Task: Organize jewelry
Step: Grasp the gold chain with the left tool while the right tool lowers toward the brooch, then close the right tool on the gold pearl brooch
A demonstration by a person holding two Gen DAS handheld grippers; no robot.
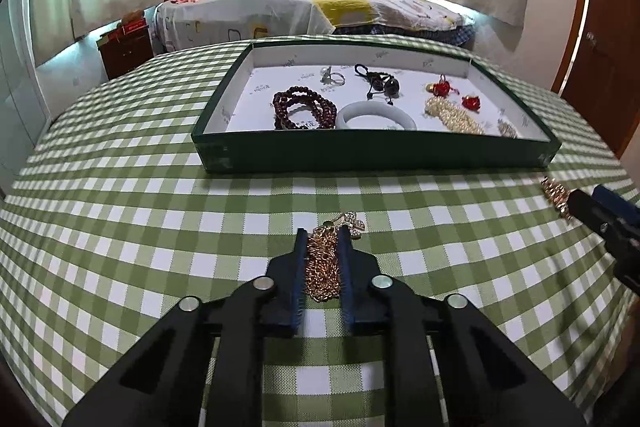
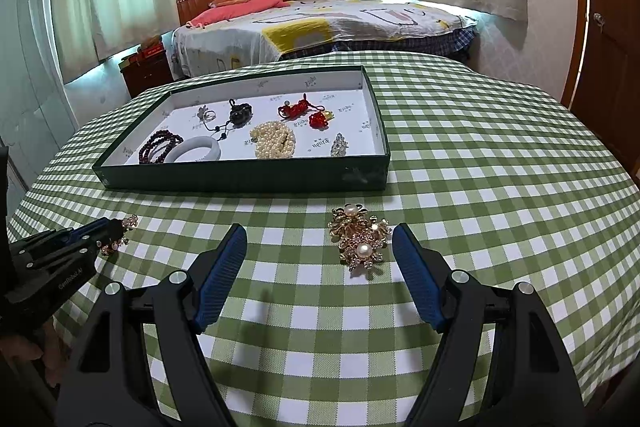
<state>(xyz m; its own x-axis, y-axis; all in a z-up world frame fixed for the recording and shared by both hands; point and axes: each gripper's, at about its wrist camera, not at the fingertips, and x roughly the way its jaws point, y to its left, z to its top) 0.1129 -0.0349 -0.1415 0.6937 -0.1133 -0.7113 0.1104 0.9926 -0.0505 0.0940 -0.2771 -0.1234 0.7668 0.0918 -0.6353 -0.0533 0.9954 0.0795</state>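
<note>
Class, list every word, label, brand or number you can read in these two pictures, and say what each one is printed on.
"GenRobot.AI": in pale letters on the black body of the left gripper, which is closed on a gold chain.
Repeated printed marks on the white lining of the green tray: too small to read.
No other text or number shows.

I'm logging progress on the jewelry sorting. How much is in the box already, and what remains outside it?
Done: the green box already holds the dark bead strand, white bangle, pearl strand, red charms and other small pieces. In hand: the left gripper is shut on the gold chain over the checked cloth. Left: the pearl brooches on the cloth, between the open right gripper fingers.
</note>
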